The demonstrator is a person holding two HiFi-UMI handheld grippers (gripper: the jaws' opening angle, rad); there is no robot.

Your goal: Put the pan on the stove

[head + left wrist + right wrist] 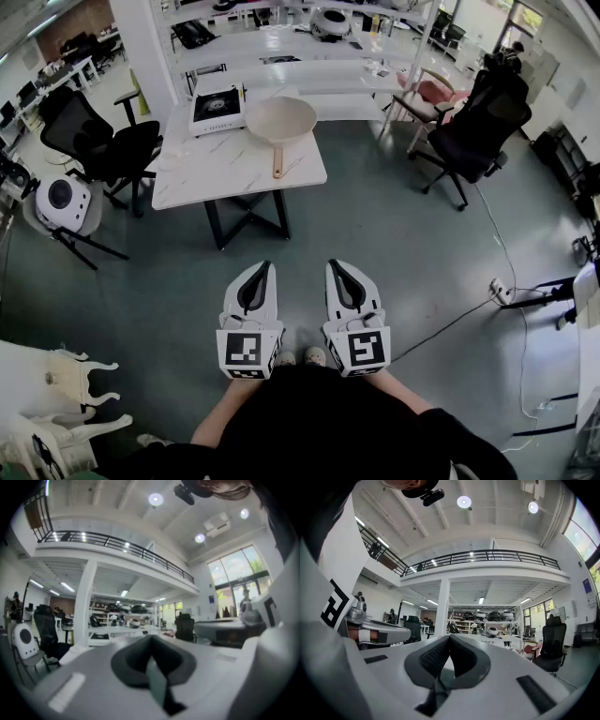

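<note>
A beige pan [279, 120] with a wooden handle lies on a white marble-top table [225, 169], far ahead of me. Just left of the pan on the same table stands a white portable stove [217, 108]. Both grippers are held close to my body, well short of the table, over the grey floor. My left gripper [263, 266] is shut with nothing in it, and my right gripper [331, 264] is shut and empty as well. In both gripper views the jaws [151, 638] [450, 637] meet at the tip, pointing at the room.
Black office chairs stand left [103, 141] and right [483, 117] of the table. A white round device [61, 202] sits at the far left. White carved chairs [66, 384] stand near my left. A cable [487, 281] runs across the floor at right. Shelving and tables fill the back.
</note>
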